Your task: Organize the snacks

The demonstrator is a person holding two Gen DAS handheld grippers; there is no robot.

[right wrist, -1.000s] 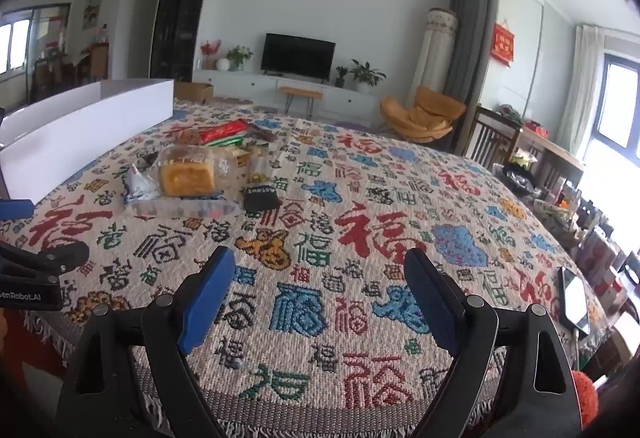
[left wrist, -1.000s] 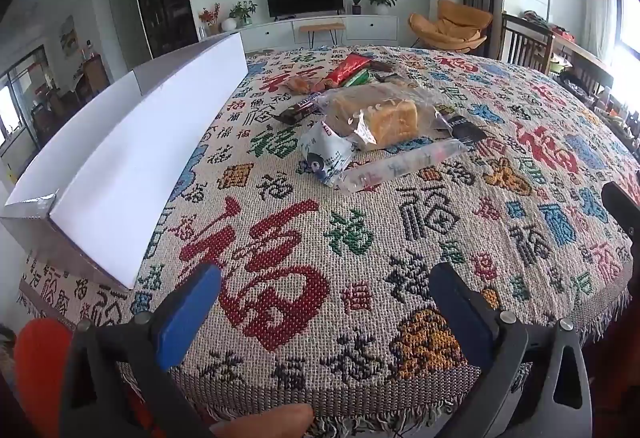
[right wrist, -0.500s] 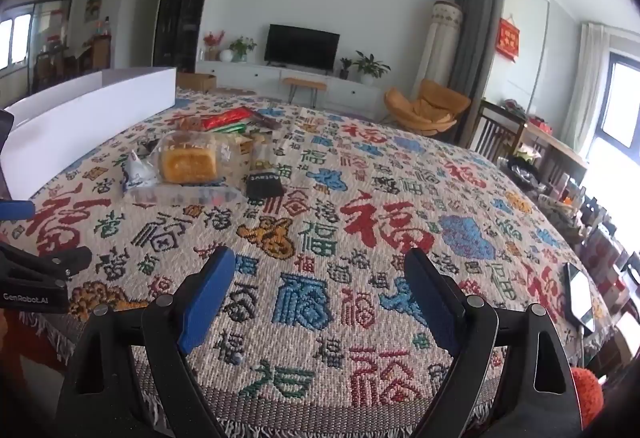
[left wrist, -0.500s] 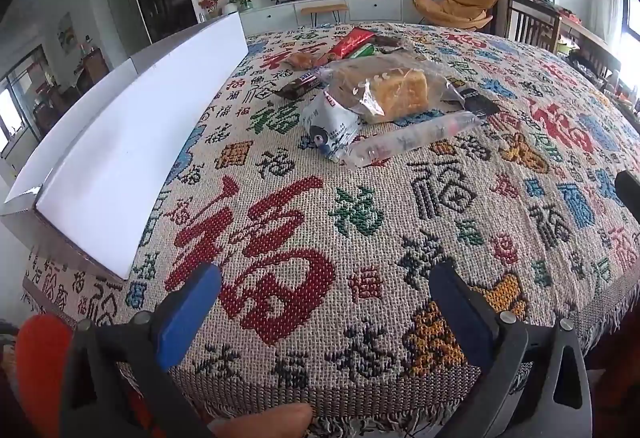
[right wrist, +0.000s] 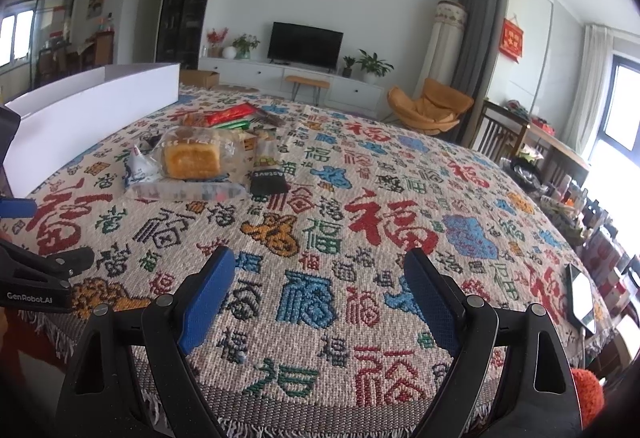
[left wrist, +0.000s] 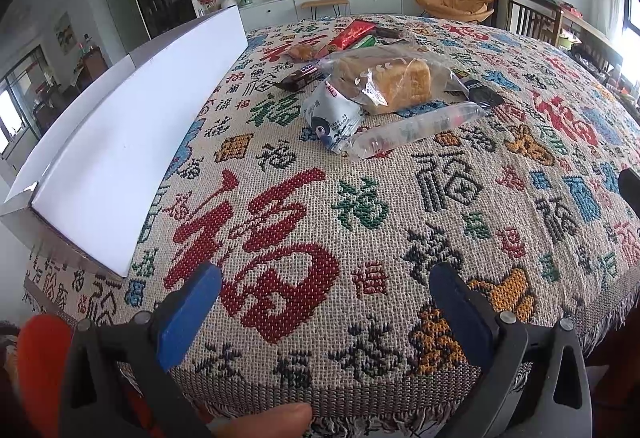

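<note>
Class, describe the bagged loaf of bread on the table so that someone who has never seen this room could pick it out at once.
Start at the long white box along the left edge of the patterned tablecloth; the snack pile lies to its right, toward the far side. The bagged loaf of bread is the tallest item there, a golden block in a clear bag, unlike the flat wrappers around it.

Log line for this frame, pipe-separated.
left gripper open, empty | right gripper open, empty | snack pile untouched | white box beside pile

Left gripper [left wrist: 326,312]: black plastic frame, blue rubber-padded fingers [left wrist: 188,318], silver screws, white "GenRobot.AI" lettering.
Right gripper [right wrist: 318,294]: black frame, blue pads, silver screws.
</note>
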